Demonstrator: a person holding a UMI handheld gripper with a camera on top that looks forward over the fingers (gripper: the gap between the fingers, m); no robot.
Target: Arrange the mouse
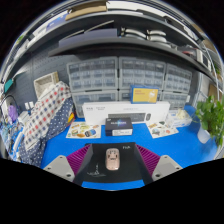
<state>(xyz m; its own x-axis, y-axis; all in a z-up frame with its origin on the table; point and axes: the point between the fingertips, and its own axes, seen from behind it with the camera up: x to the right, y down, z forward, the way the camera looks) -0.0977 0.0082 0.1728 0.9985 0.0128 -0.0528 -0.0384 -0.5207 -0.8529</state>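
Now, at the desk:
Tongs: (112, 166) spread apart, magenta pads (81, 160) angled inward at either side, not clamped on anything.
Mouse: (112, 159) pale beige with a pinkish wheel area, lying on the blue mat between the two fingers, a gap visible at each side.
Mat: (150, 138) bright blue, covering the desk surface ahead of the tongs.
Keyboard: (112, 121) white, lying across the mat beyond the mouse.
Black box: (121, 128) dark, just in front of the keyboard.
Left of scene: checked cloth (47, 115) draped over something near the desk's left end.
Right of scene: green plant (212, 115) beside the desk's far right end.
Background: grey drawer cabinets (120, 75) behind the desk, a yellow box (146, 96) in front of them.
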